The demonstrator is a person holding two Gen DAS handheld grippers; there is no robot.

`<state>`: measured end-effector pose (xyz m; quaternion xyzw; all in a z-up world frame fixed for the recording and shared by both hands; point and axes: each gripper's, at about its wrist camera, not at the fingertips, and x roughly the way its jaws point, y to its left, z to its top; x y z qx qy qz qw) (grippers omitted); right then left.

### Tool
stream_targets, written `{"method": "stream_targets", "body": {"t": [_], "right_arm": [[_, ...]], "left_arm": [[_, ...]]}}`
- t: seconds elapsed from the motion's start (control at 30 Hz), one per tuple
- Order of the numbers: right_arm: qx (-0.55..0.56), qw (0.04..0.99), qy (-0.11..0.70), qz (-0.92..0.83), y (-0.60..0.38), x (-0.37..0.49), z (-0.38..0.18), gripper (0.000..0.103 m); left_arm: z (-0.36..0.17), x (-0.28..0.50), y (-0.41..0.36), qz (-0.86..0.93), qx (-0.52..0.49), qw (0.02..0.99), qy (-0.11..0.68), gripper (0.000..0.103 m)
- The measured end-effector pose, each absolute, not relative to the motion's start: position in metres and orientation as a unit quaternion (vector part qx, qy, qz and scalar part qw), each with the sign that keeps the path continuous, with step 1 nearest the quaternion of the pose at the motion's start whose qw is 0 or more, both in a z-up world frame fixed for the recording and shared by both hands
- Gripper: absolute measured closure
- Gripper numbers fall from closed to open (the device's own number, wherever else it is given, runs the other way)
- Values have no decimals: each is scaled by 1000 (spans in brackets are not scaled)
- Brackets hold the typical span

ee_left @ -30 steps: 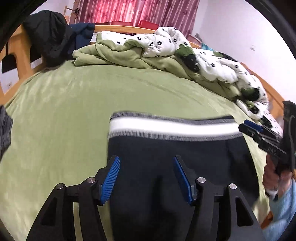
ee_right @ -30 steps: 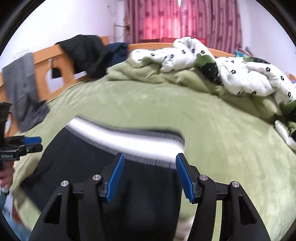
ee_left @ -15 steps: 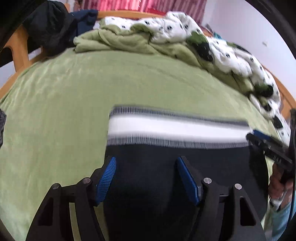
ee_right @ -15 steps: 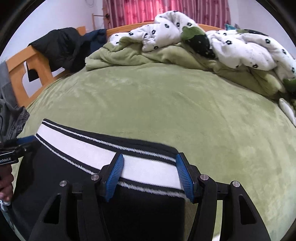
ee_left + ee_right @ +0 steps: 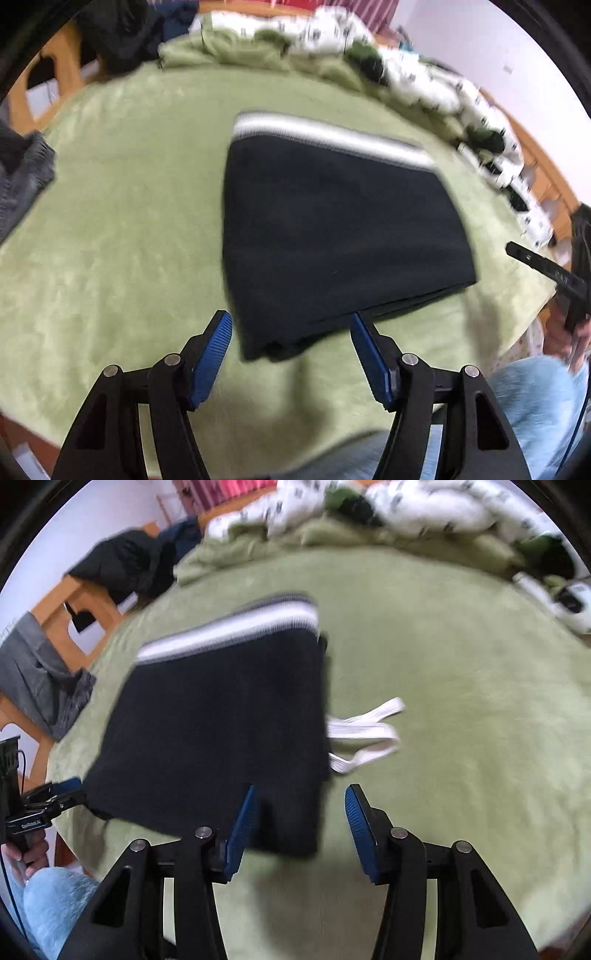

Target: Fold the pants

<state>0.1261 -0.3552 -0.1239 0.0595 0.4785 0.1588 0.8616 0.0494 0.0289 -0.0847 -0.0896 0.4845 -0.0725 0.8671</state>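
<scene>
On the green bed cover [image 5: 110, 229], mid-bed, the folded dark pants [image 5: 332, 229] lie flat, white-striped waistband at the far edge, white drawstrings [image 5: 364, 734] poking out on one side. No containers in view. Left gripper [image 5: 290, 350] apart, nothing pinched, closing slightly. Right gripper [image 5: 299, 827] apart, empty, closing. Half a second ago both sat over the pants; now both are drawn back past the near fold.

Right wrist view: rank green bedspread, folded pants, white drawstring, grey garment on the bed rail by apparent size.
1. Green bedspread, fills most of the frame.
2. Folded pants.
3. Grey garment on the bed rail, partly cut off at the frame edge and farther away, so its true size is unsure.
4. White drawstring, smallest.
</scene>
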Motion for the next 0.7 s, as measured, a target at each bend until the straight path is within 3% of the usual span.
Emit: {"method": "stream_targets", "body": {"t": [0.07,0.23,0.37,0.6,0.7], "right_arm": [[66,883,439,153,-360,101,-94,51],[65,924,353,133,-340,33,-22,24],[50,936,330,107,-314,3,-2,20],[25,917,382,109,-288,-13,-25,20],[13,930,356,95,-288,-26,-21,15]], "left_arm": [[-57,34,20,-79,-89,881,458,38],[-10,-8,-25,-74,-78,918,381,32],[-13,-20,-47,-54,-70,923,375,32],[-24,-32,-52,-41,-68,921,382,32],[-22,-38,-50,-31,-66,924,377,32]]}}
